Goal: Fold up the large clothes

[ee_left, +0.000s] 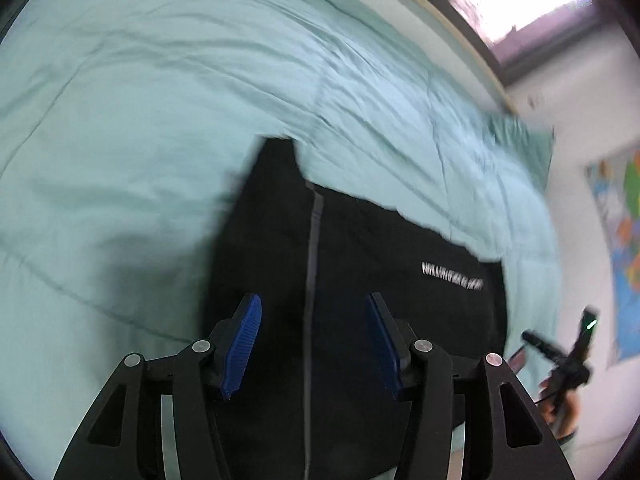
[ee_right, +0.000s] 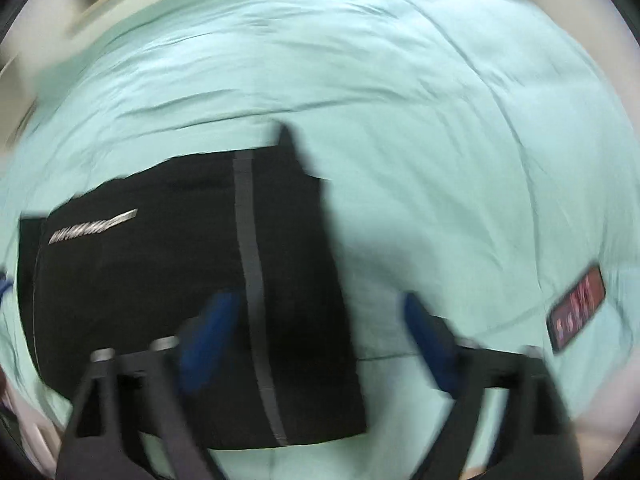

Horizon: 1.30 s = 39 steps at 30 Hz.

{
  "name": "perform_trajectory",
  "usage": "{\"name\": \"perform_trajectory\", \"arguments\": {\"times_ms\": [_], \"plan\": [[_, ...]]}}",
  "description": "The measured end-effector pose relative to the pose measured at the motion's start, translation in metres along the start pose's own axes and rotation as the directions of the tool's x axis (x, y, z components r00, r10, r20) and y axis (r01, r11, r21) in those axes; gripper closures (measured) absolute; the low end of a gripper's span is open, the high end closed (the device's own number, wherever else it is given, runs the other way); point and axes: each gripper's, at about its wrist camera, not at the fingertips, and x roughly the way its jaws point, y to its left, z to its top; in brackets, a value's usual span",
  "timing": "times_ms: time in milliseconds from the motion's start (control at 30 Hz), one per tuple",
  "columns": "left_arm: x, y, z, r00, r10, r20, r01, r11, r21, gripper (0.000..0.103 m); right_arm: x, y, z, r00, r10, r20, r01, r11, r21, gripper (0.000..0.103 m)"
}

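Both grippers are held with jaws spread and nothing between them: the left gripper (ee_left: 314, 344) is poised over the black garment (ee_left: 352, 280), the right gripper (ee_right: 316, 344) over its right edge, and contact cannot be confirmed through the blur. By its compact rectangular outline, the garment is judged largely folded, with perhaps a final fold or smoothing left. It is laid on the mint-green bedspread (ee_left: 140, 120); a phone (ee_right: 576, 308) is seen further right.

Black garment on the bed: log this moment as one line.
left gripper: open, above black garment | right gripper: open, empty | garment: flat on green bedding | phone: on bedding
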Motion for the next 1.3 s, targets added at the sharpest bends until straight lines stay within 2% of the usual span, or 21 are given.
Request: {"name": "perform_trajectory", "arguments": {"times_ms": [67, 100, 167, 233, 333, 467, 567, 667, 800, 867, 1033, 1233, 1300], "plan": [[0.029, -0.009, 0.001, 0.995, 0.081, -0.052, -0.079, 0.996, 0.031, 0.047, 0.017, 0.023, -0.007, 0.998, 0.045, -0.041, -0.047, 0.998, -0.045, 0.004], [0.049, -0.005, -0.002, 0.990, 0.102, -0.096, -0.101, 0.995, 0.012, 0.047, 0.032, 0.039, -0.007, 0.997, 0.032, -0.073, -0.035, 0.998, -0.051, 0.004], [0.067, -0.002, -0.005, 0.985, 0.113, -0.130, -0.116, 0.993, -0.014, 0.047, 0.069, 0.044, -0.016, 0.986, -0.002, -0.167, -0.001, 1.000, -0.023, 0.004], [0.076, 0.005, -0.006, 0.984, 0.121, -0.131, -0.126, 0.992, -0.030, 0.047, 0.091, 0.046, -0.019, 0.977, -0.002, -0.212, 0.008, 1.000, 0.029, 0.003], [0.073, 0.002, -0.002, 0.978, 0.147, -0.146, -0.150, 0.989, -0.011, 0.047, 0.095, 0.044, -0.018, 0.977, -0.002, -0.212, 0.016, 0.998, 0.065, 0.000], [0.057, -0.025, -0.005, 0.971, 0.209, -0.119, -0.203, 0.977, 0.065, 0.047, 0.079, 0.047, -0.011, 0.976, -0.005, -0.217, 0.026, 0.995, 0.092, 0.000], [0.026, -0.050, -0.008, 0.975, 0.218, -0.051, -0.209, 0.969, 0.133, 0.047, 0.046, 0.064, 0.005, 0.989, 0.013, -0.149, 0.003, 0.994, 0.110, 0.001], [-0.007, -0.082, -0.006, 0.972, 0.233, 0.041, -0.236, 0.954, 0.184, 0.047, -0.001, 0.083, 0.015, 0.999, -0.028, -0.035, 0.030, 0.997, 0.066, 0.001], [-0.054, -0.127, -0.002, 0.946, 0.253, 0.202, -0.298, 0.926, 0.233, 0.047, -0.060, 0.117, 0.028, 0.995, -0.018, 0.100, 0.017, 1.000, 0.012, 0.001], [-0.074, -0.144, -0.001, 0.933, 0.255, 0.255, -0.319, 0.914, 0.251, 0.047, -0.082, 0.136, 0.027, 0.988, -0.016, 0.152, 0.016, 1.000, 0.001, 0.001], [-0.106, -0.184, -0.001, 0.924, 0.222, 0.310, -0.310, 0.911, 0.273, 0.045, -0.121, 0.157, 0.030, 0.970, -0.032, 0.243, 0.039, 0.999, -0.026, 0.001], [-0.119, -0.204, -0.007, 0.916, 0.216, 0.337, -0.316, 0.906, 0.280, 0.043, -0.143, 0.168, 0.023, 0.959, -0.039, 0.281, 0.058, 0.997, -0.059, 0.001], [-0.118, -0.205, -0.009, 0.921, 0.213, 0.327, -0.310, 0.908, 0.281, 0.043, -0.145, 0.171, 0.023, 0.956, -0.053, 0.289, 0.075, 0.995, -0.067, 0.001]]}}
